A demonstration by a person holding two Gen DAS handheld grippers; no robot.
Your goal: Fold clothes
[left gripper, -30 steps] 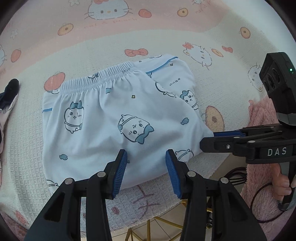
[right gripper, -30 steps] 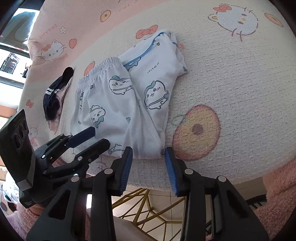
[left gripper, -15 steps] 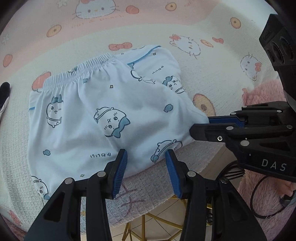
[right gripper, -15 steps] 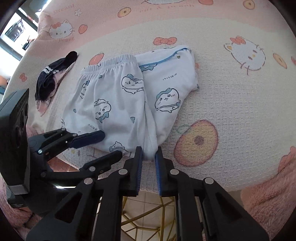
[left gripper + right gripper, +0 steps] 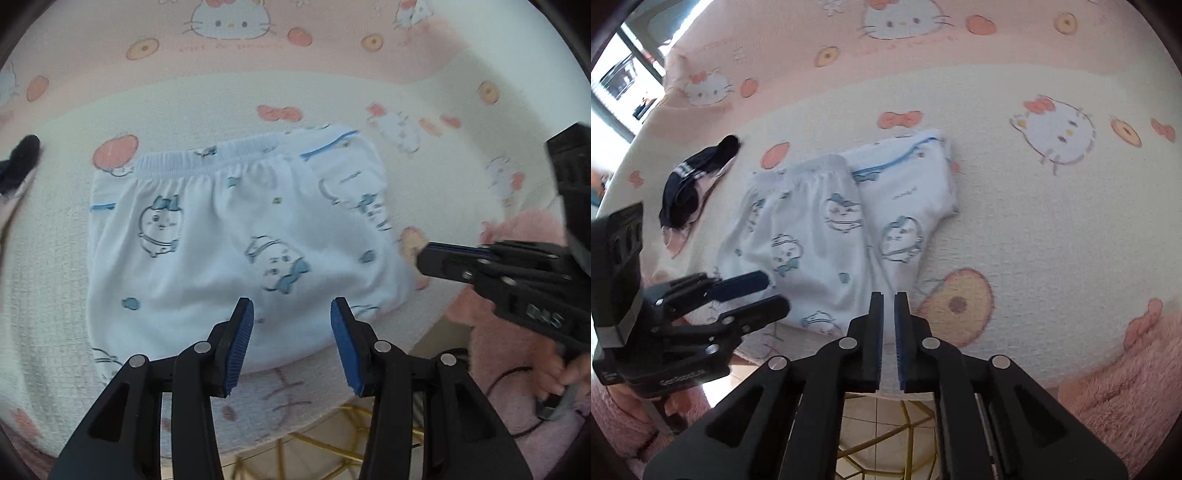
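Pale blue pyjama pants (image 5: 229,236) with cartoon prints and an elastic waistband lie folded flat on the blanket, also seen in the right wrist view (image 5: 820,236). My right gripper (image 5: 888,314) is shut to a narrow slit on the pants' near right corner; in the left wrist view its tip (image 5: 424,254) sits at the cloth's right edge. My left gripper (image 5: 291,332) hangs open just above the pants' near hem, nothing between its blue pads (image 5: 240,343). In the right wrist view the left gripper (image 5: 764,291) stands at the near left of the cloth.
A cat-print pink and cream blanket (image 5: 1052,221) covers the table. A dark garment (image 5: 690,184) lies at the left, over something pink. Pink fluffy fabric (image 5: 1126,387) is at the near right. The table's near edge drops to a gold wire frame (image 5: 886,424) and tiled floor.
My right gripper's jaws went from wide apart to shut on the pants' near right corner, and it rose a little. The left gripper stayed open over the near hem.
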